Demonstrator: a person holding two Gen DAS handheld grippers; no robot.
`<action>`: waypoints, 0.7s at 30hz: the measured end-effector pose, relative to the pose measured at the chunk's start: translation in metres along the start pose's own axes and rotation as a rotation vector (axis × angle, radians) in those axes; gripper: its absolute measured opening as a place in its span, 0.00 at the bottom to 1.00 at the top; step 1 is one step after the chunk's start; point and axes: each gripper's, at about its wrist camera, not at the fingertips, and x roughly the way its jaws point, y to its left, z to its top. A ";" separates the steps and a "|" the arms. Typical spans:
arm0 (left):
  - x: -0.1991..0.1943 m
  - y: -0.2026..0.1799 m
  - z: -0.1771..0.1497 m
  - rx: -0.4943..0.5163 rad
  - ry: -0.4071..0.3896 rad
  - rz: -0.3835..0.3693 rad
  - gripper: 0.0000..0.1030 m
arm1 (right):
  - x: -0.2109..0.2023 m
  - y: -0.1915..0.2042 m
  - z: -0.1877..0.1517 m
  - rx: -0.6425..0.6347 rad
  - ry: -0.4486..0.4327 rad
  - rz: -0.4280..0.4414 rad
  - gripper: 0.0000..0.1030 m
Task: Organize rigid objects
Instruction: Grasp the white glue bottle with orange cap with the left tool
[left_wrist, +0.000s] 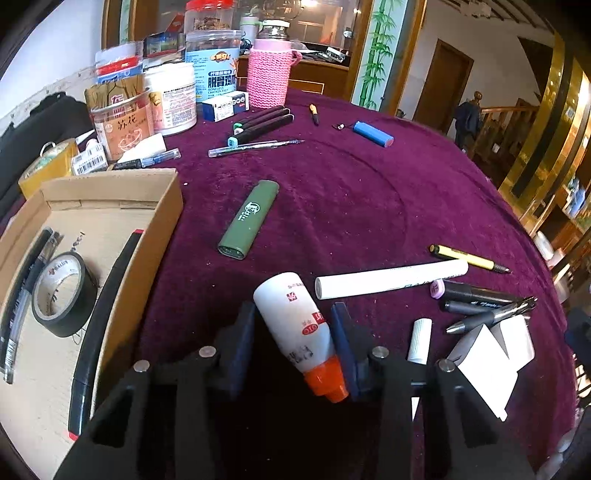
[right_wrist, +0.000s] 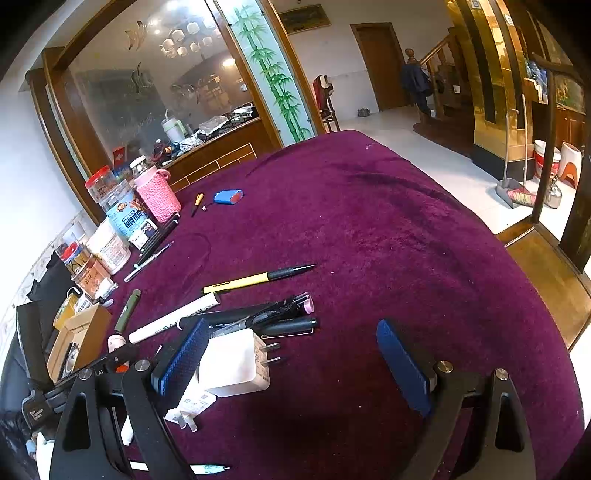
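My left gripper (left_wrist: 295, 343) had its jaws drawn in narrow around the white glue bottle (left_wrist: 291, 317), which lay slantwise between the blue pads, orange cap (left_wrist: 328, 380) toward my wrist and rounded base pointing out over the tabletop (left_wrist: 351, 192). The right pad looked to be touching the bottle's side; on the left I could not tell whether the pad pressed or merely stood close. That was my chief worry: the bottle was smooth, tapered and skewed, so a squeeze that caught only one shoulder could have made it pivot or squirt forward.

The cardboard box (left_wrist: 162, 206) sat to the left, already holding a roll of black tape (left_wrist: 62, 291) and some dark pens. I judged the bottle was bound there. If I had lifted too low, the base might have clipped the box's near wall, and a loose hold would have dropped it. The white tube (left_wrist: 391, 280) lay just beyond the bottle, with the green lighter (left_wrist: 247, 221) further out, and a swing could have knocked either.

My right gripper (right_wrist: 295, 362) stood with jaws wide, gripping nothing, its left pad just beside the white charger plug (right_wrist: 232, 365). The pens (right_wrist: 280, 317) heaped just past it could have scattered if I had closed carelessly.
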 end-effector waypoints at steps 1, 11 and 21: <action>0.000 -0.003 0.000 0.012 0.002 0.014 0.39 | 0.000 0.000 0.000 -0.001 0.000 -0.002 0.92; -0.015 0.008 -0.004 -0.043 0.019 -0.101 0.27 | 0.004 -0.004 0.000 0.003 0.008 -0.035 0.92; -0.094 0.015 -0.027 -0.008 -0.086 -0.205 0.27 | 0.012 -0.009 -0.002 0.018 0.042 -0.062 0.92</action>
